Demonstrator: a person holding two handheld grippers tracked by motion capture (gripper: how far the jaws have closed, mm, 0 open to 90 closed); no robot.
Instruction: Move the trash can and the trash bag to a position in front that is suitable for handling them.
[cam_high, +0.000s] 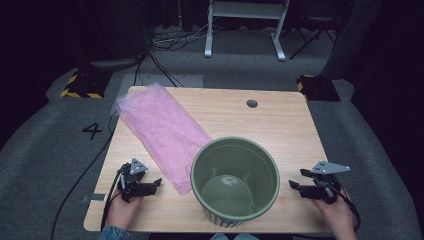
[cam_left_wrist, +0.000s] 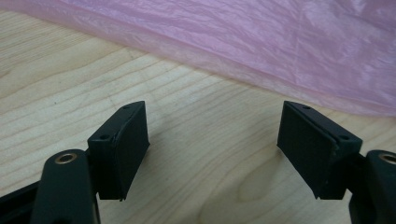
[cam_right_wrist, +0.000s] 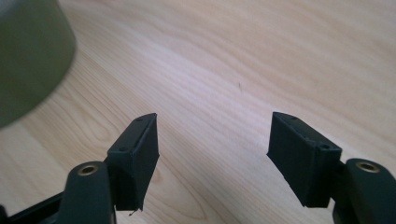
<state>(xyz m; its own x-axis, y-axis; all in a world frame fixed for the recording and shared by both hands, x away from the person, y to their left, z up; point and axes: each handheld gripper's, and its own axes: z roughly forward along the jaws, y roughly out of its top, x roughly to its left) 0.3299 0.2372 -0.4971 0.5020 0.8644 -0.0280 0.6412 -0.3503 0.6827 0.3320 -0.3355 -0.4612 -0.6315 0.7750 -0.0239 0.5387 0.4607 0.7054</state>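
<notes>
Wooden table (cam_high: 280, 125) carries both hand-held grippers, left (cam_high: 156, 183) and right (cam_high: 295, 185), jaws spread wide, holding nothing.

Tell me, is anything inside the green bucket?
No, the green bucket is empty; its bare bottom shows in the high view.

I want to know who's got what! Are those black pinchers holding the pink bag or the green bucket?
Neither. The left gripper and right gripper are open over bare table, apart from the pink bag and the green bucket.
</notes>
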